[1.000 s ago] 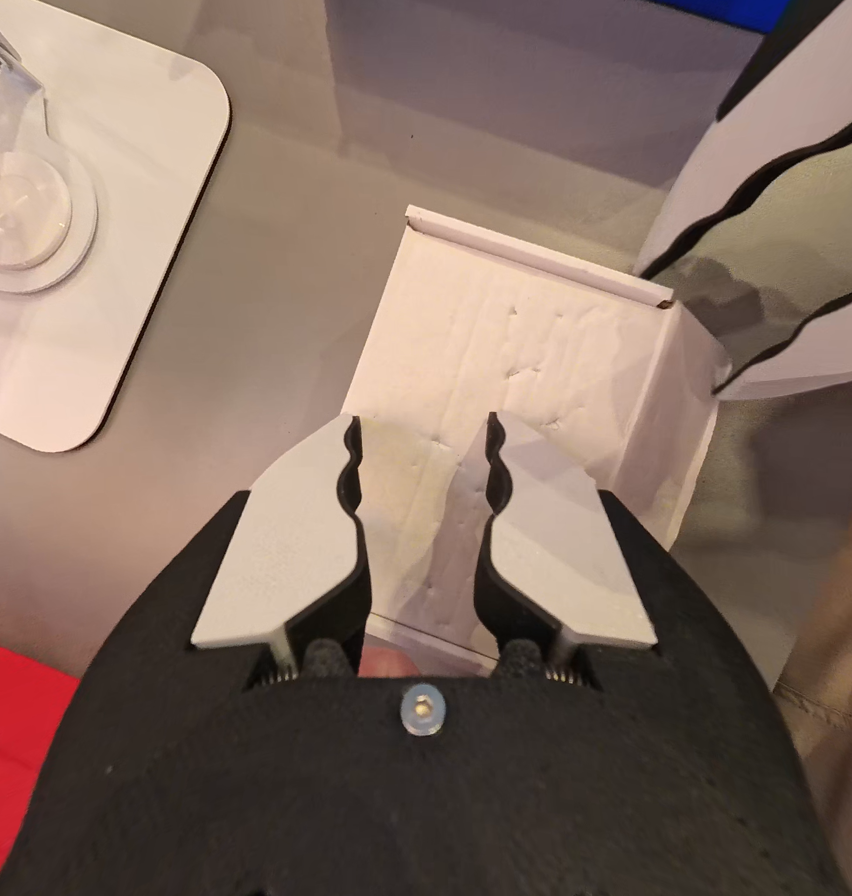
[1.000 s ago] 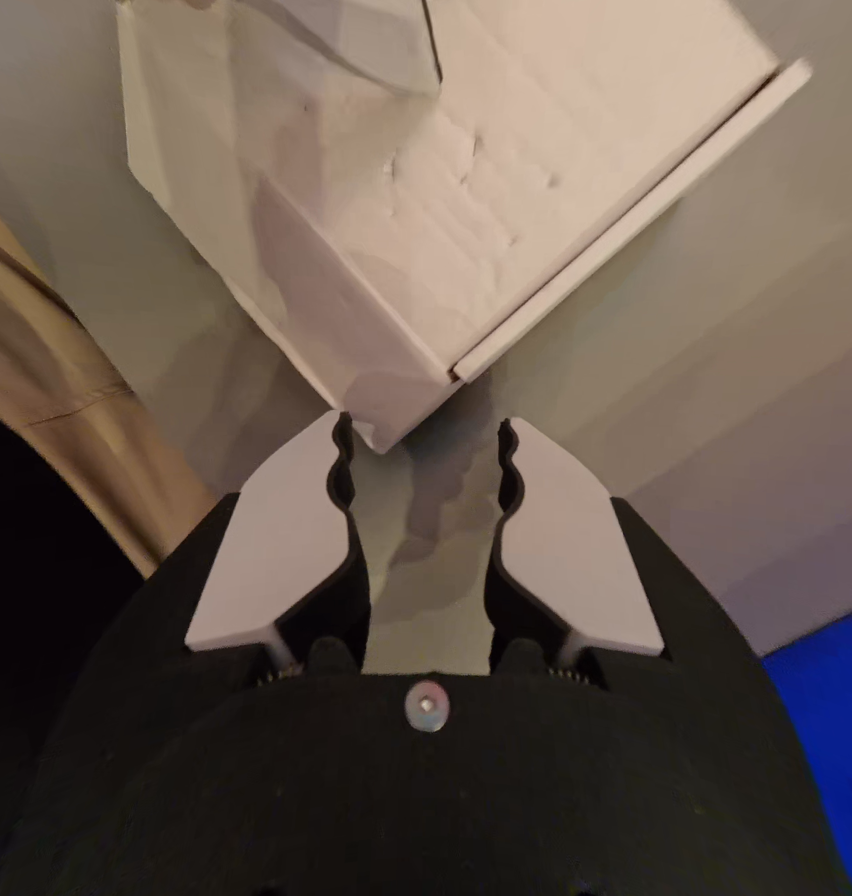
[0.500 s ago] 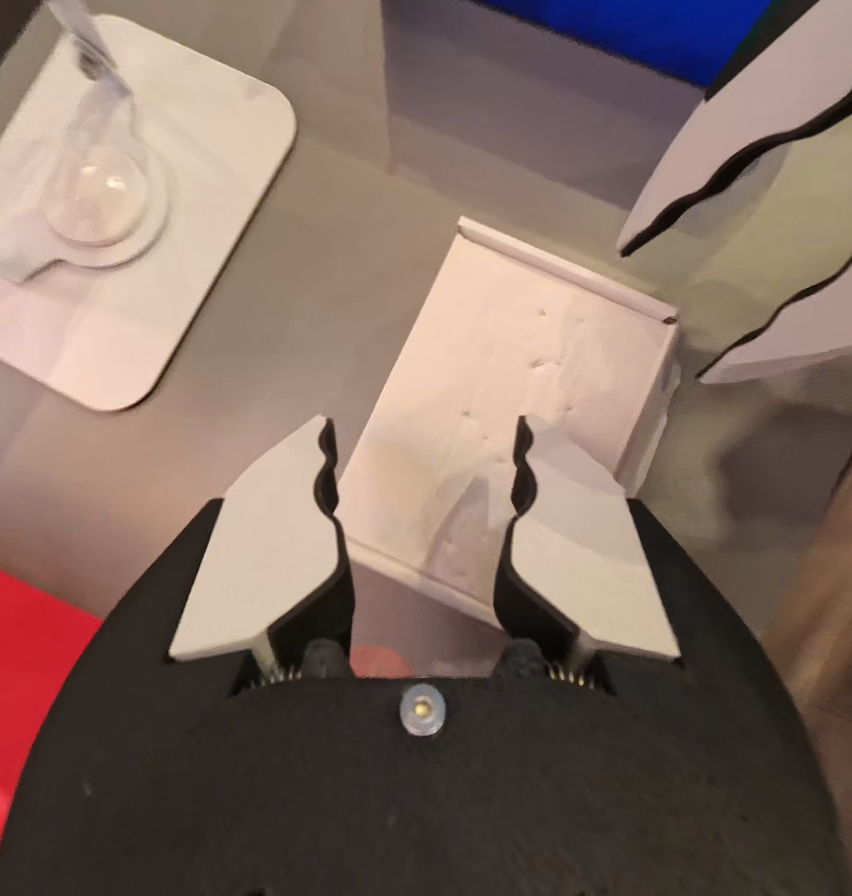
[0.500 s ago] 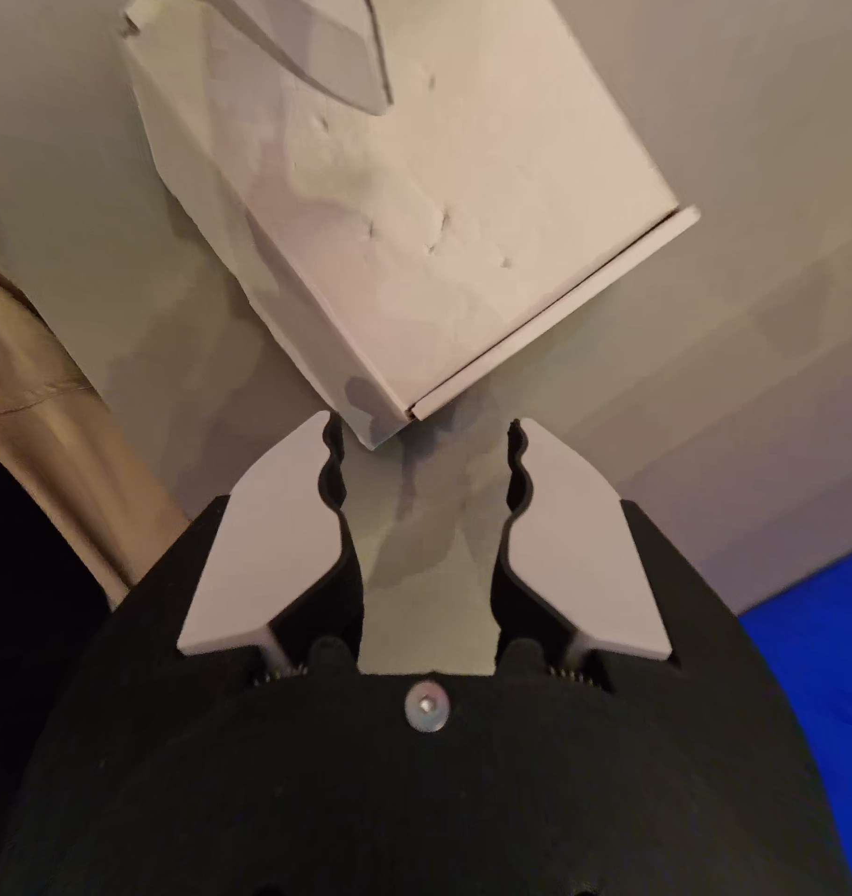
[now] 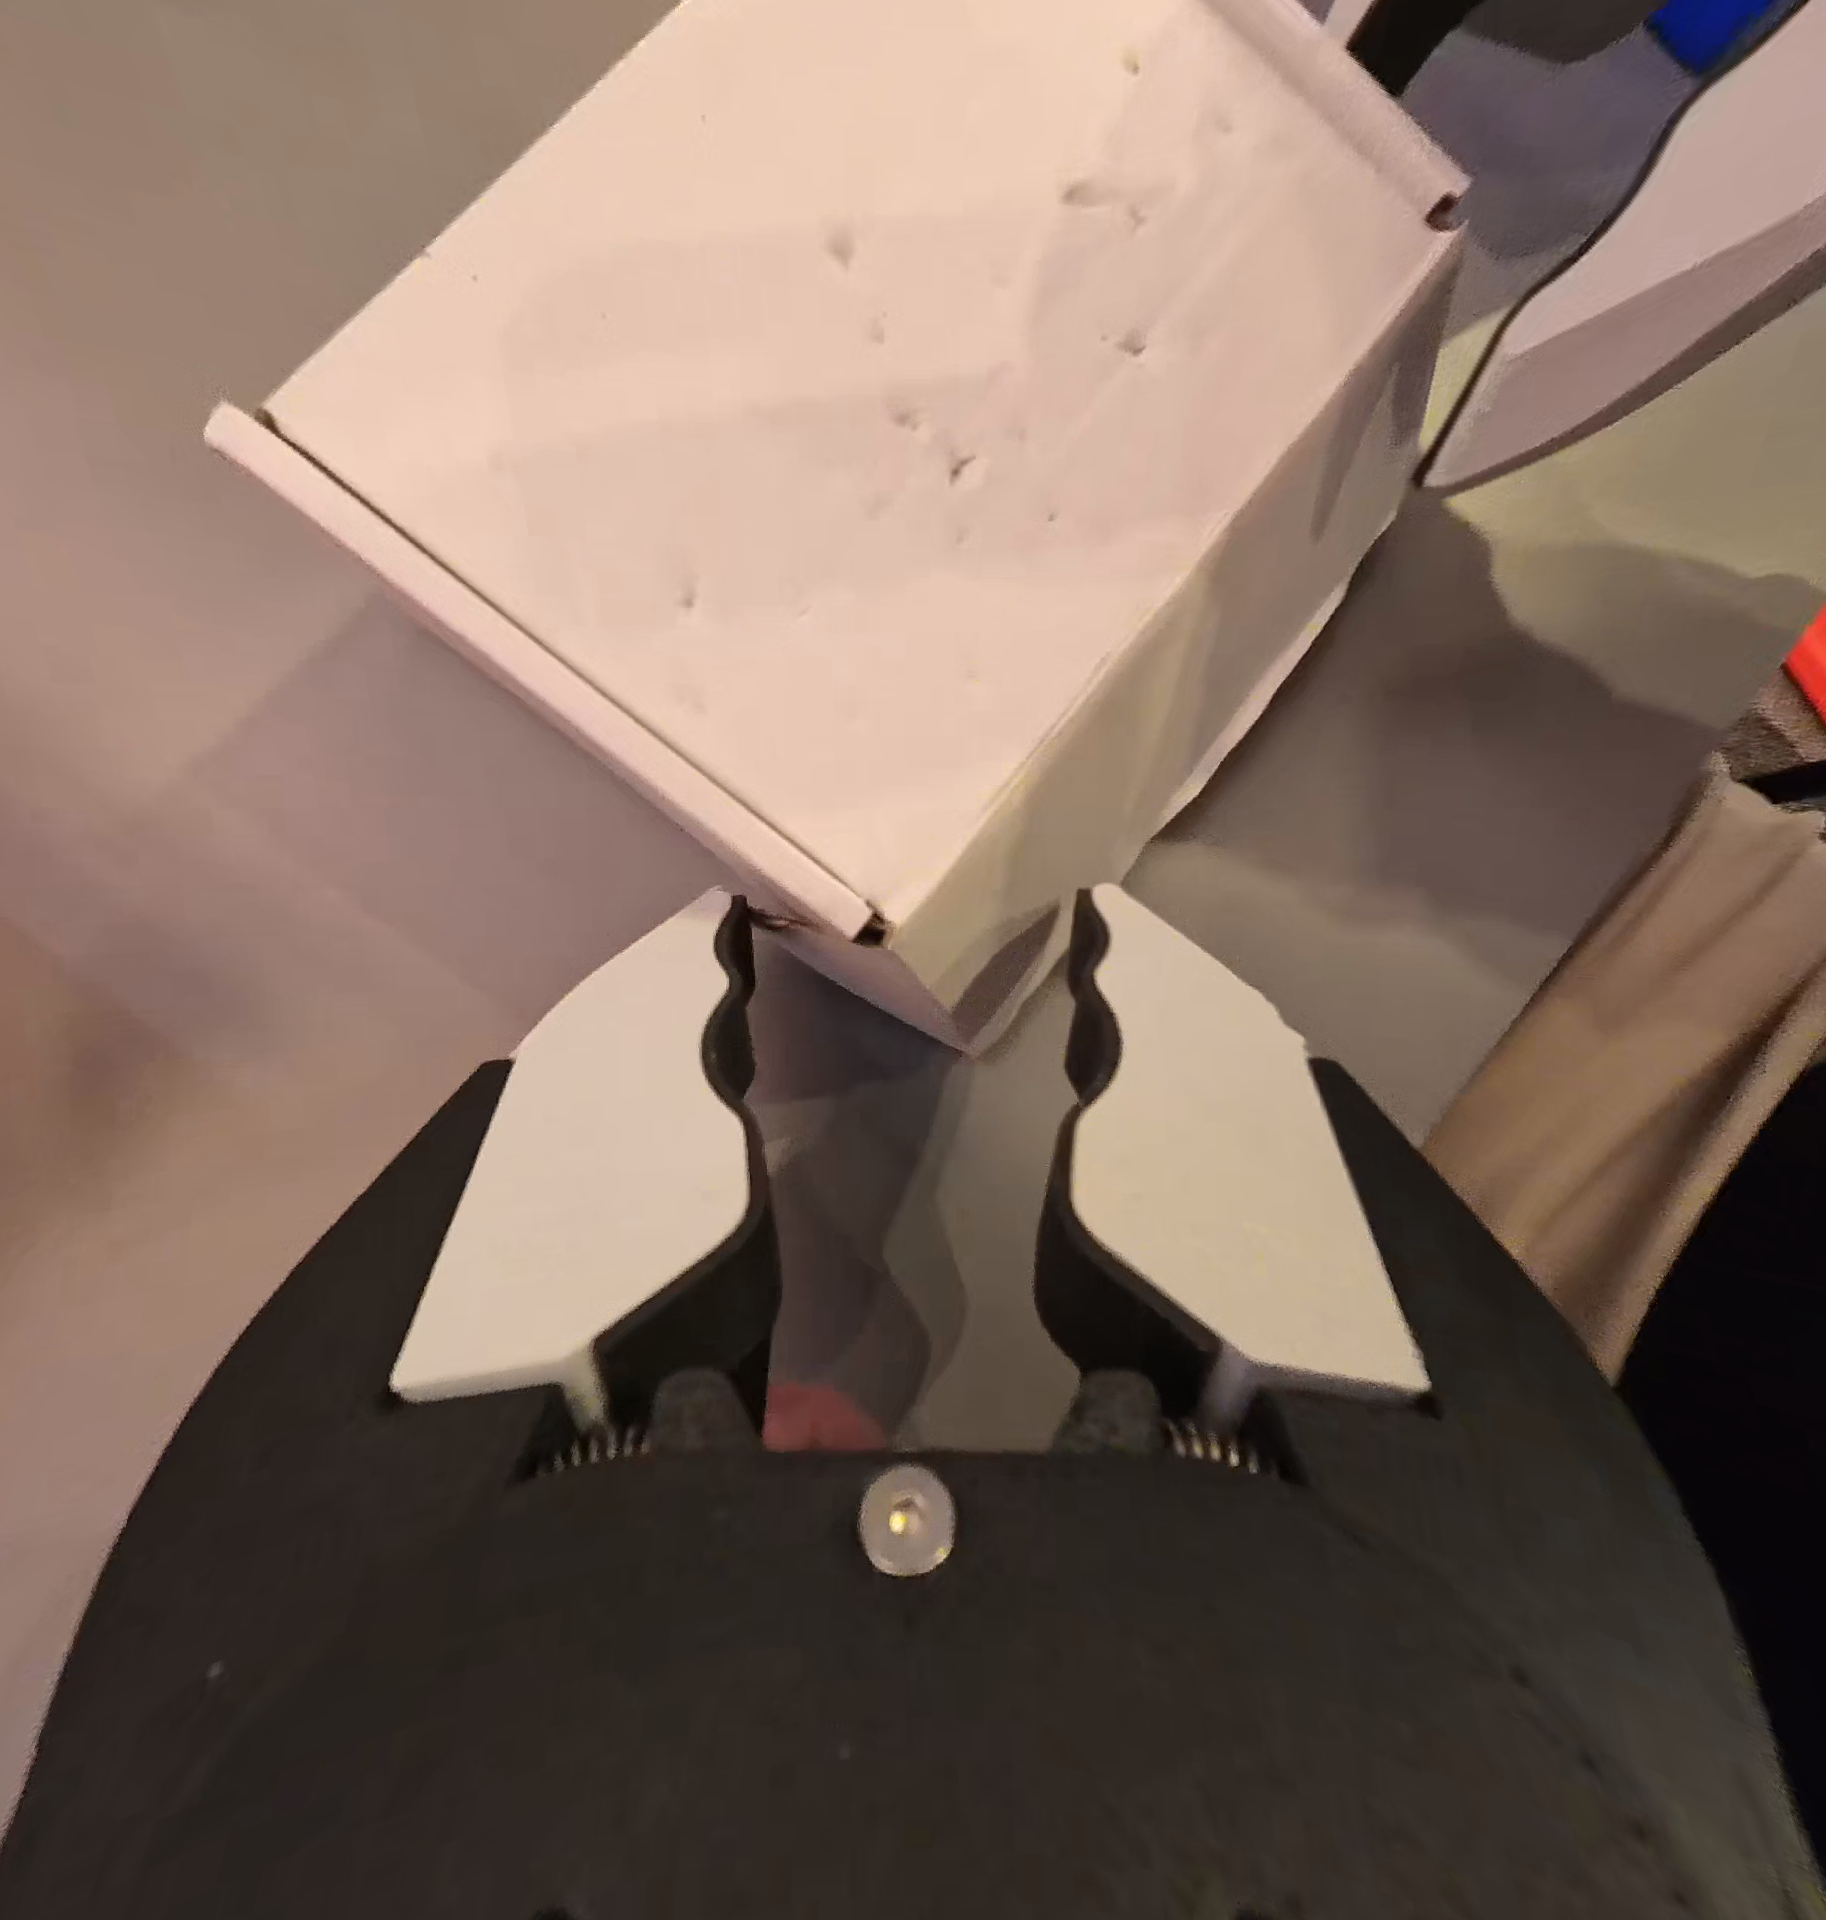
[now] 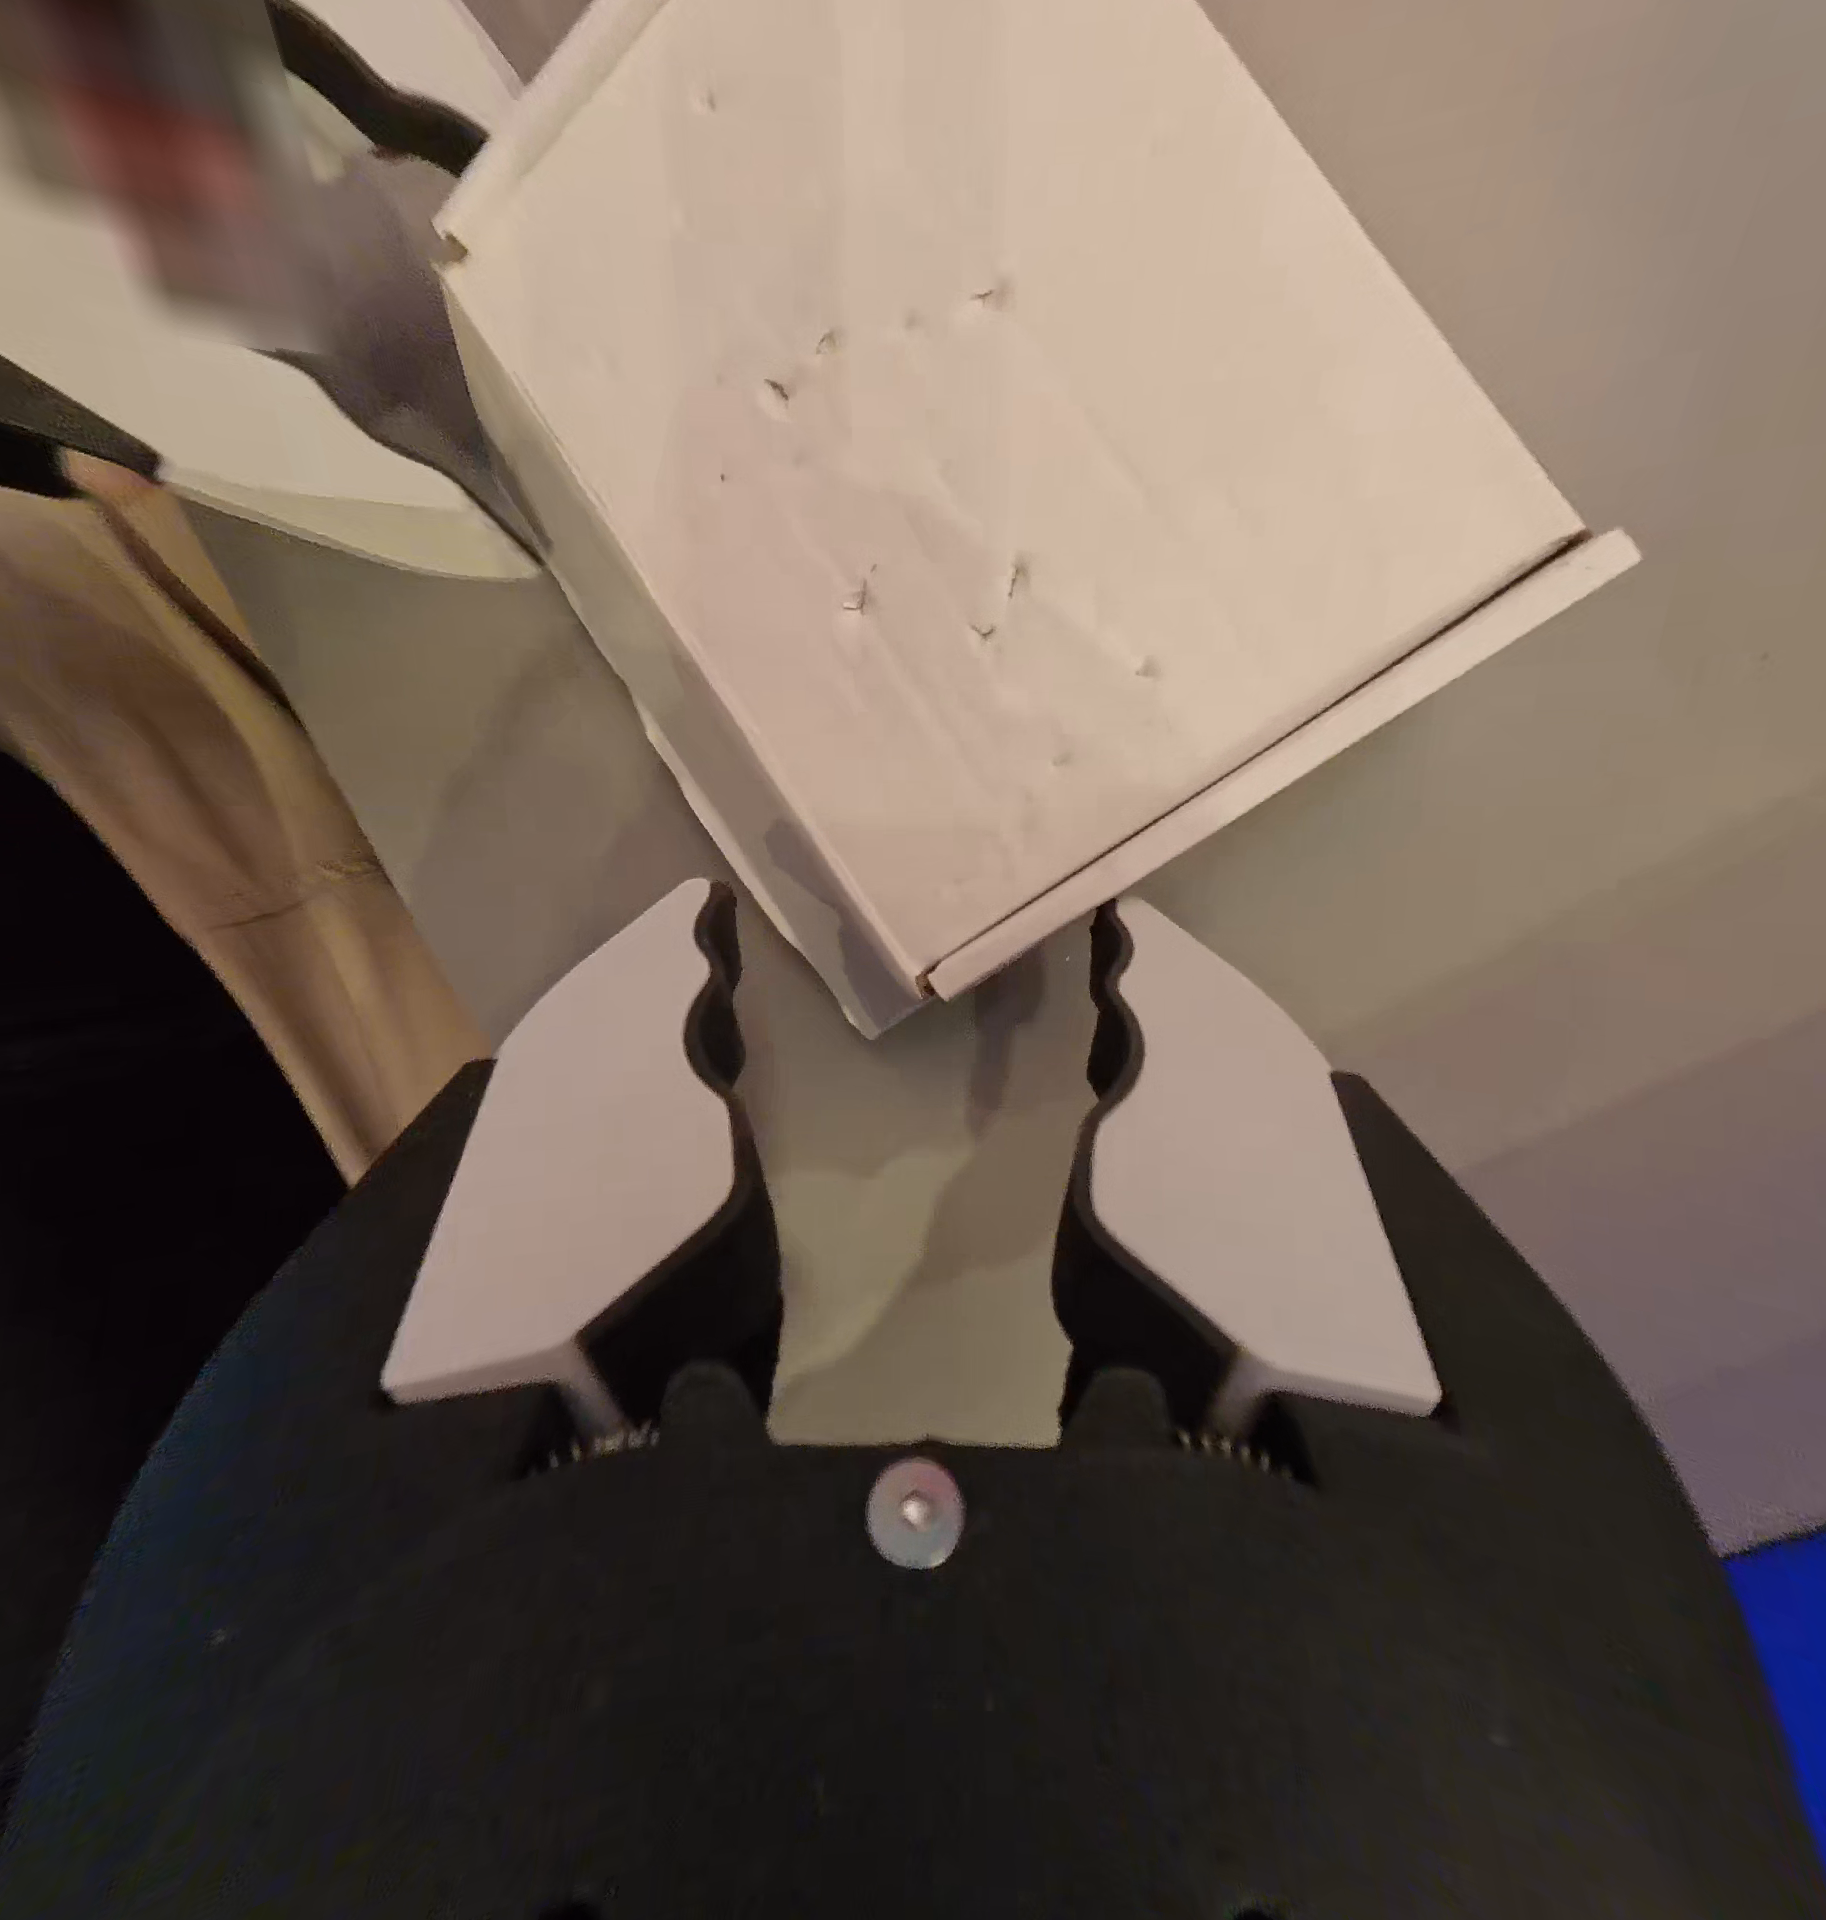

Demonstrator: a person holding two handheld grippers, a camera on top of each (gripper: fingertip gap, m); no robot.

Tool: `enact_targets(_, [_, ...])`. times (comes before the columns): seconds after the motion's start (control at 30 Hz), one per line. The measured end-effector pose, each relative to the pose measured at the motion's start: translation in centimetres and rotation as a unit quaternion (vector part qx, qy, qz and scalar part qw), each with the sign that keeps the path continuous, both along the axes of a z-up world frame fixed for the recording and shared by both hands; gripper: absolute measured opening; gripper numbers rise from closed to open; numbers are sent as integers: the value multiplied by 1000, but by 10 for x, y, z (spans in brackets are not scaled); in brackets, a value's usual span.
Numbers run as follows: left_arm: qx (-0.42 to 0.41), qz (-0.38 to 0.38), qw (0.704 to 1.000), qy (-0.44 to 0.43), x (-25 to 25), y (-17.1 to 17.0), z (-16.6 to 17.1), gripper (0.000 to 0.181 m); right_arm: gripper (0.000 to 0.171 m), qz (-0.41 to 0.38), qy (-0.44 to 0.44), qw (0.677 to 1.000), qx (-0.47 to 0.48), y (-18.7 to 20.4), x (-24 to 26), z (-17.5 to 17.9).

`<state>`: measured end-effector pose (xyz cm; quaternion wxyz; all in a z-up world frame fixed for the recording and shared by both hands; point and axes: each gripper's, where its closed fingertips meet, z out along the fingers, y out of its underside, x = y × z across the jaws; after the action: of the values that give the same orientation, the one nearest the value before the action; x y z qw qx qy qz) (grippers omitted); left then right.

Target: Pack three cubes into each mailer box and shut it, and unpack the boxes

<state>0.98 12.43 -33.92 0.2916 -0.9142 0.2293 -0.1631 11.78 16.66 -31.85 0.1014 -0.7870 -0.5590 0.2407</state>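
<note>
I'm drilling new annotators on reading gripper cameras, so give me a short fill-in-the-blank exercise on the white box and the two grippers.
1. The lid of the white box is ____.
2. The left gripper has its jaws ____, with nothing between them.
3. The right gripper points at a ____ of the box, not a flat side.
4. The box sits on a ____ table.

Missing words: shut; open; corner; grey

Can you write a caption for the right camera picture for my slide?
Open right tongs point at a corner of the shut white box on the grey table, holding nothing.
</note>
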Motion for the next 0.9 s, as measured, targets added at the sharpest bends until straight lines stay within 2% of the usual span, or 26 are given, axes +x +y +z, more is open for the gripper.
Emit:
enact_targets(0.03, [-1,-1,1000,-5,1,0,0,57,65,-10,10,1000,-6,2,-1,4])
enact_targets(0.17, [-3,-6,1000,2,0,-1,-5,50,72,-38,-18,995,91,34,4,14])
enact_targets(0.3, [2,-14,1000,15,3,1,-5,50,72,0,-10,987,158,42,-16,32])
enact_targets(0.43, [1,-15,1000,15,4,3,-6,51,65,61,-35,985,160,45,-37,20])
enact_targets(0.53, [-9,-12,1000,-6,9,2,-6,51,60,52,-52,989,127,49,-40,10])
enact_targets(0.77, [-48,-8,996,-73,24,-8,-7,61,60,42,-86,989,110,49,-40,7])
enact_targets(0.9, [-70,-3,990,-119,29,-14,-4,60,60,44,-101,988,106,49,-40,7])
